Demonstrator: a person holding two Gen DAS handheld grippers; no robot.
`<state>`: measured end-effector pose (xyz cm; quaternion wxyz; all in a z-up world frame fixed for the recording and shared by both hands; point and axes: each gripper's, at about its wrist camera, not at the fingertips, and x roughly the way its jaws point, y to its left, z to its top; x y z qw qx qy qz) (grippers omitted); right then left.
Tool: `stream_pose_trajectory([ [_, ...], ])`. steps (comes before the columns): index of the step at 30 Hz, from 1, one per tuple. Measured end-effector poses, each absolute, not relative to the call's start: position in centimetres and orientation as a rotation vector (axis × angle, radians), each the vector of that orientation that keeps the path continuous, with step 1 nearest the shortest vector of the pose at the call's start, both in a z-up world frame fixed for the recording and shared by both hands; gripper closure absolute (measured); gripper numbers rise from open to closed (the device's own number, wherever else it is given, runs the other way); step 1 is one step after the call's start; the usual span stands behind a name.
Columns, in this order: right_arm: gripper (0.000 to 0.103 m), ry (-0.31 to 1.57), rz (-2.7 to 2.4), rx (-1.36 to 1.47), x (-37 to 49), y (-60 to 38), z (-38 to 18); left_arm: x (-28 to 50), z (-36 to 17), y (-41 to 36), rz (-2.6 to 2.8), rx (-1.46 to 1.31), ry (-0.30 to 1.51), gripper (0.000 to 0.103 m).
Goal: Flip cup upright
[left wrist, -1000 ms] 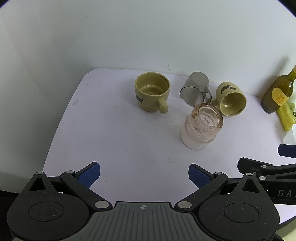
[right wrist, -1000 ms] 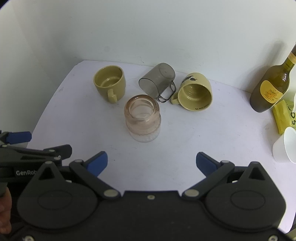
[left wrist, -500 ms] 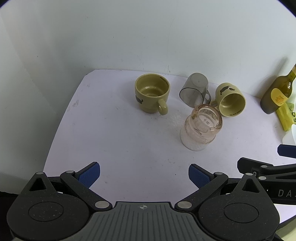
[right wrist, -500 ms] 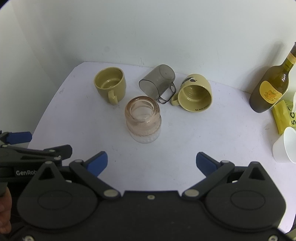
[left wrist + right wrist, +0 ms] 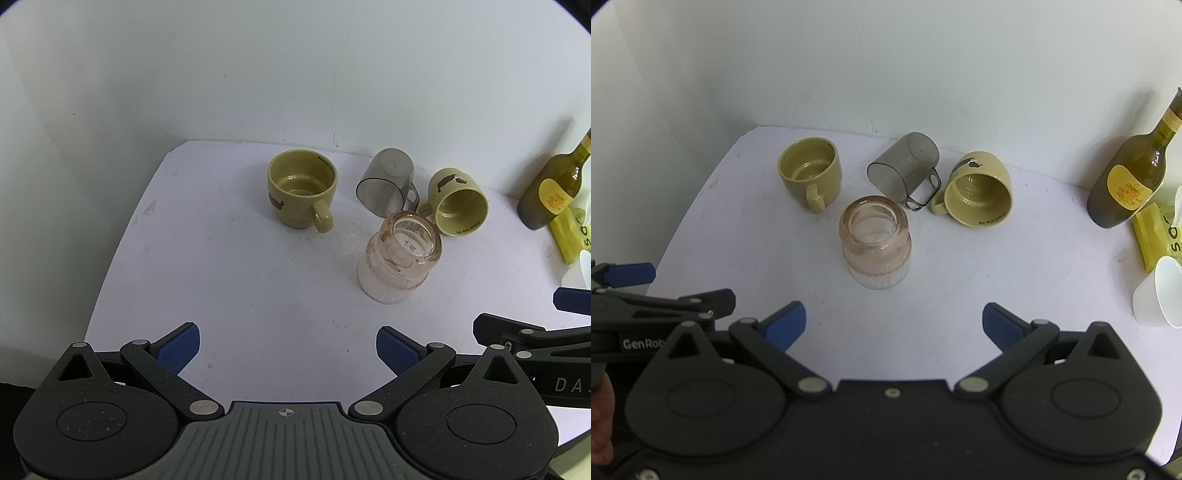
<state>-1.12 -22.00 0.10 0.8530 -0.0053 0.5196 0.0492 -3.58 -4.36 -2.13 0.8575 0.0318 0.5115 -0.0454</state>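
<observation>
A pink glass cup (image 5: 399, 258) (image 5: 875, 242) stands upside down on the white table (image 5: 240, 280), base up. Behind it a smoky clear cup (image 5: 386, 182) (image 5: 905, 166) and an olive mug (image 5: 458, 201) (image 5: 977, 194) lie on their sides. Another olive mug (image 5: 301, 192) (image 5: 810, 171) stands upright at the left. My left gripper (image 5: 288, 349) is open and empty, near the table's front edge. My right gripper (image 5: 894, 323) is open and empty, in front of the pink cup.
A dark green bottle (image 5: 1130, 173) (image 5: 550, 188) stands at the back right by the wall. A yellow packet (image 5: 1156, 232) and a white paper cup (image 5: 1156, 291) are at the right edge. White walls close the back and left.
Both views have shifted slightly; the cups sit a little lower in the right wrist view. Both grippers stay open and nothing on the table has moved.
</observation>
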Motion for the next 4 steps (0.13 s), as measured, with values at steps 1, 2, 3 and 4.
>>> stream_pose_trajectory([
  [1, 0.000, 1.094, 0.103, -0.011, -1.08, -22.00, 0.08, -3.58, -2.11, -4.41, -0.094, 0.069, 1.074, 0.000],
  [2, 0.000, 1.094, 0.103, -0.011, -1.05, -22.01, 0.08, -3.58, -2.14, -4.31, -0.094, 0.068, 1.073, 0.000],
  [3, 0.000, 1.093, 0.103, -0.011, -1.11, -21.97, 0.04, -3.59, -2.13, -4.33, -0.095, 0.068, 1.073, 0.000],
  [4, 0.000, 1.093, 0.103, -0.010, -1.09, -21.98, 0.03, -3.60, -2.12, -4.35, -0.094, 0.068, 1.072, 0.000],
])
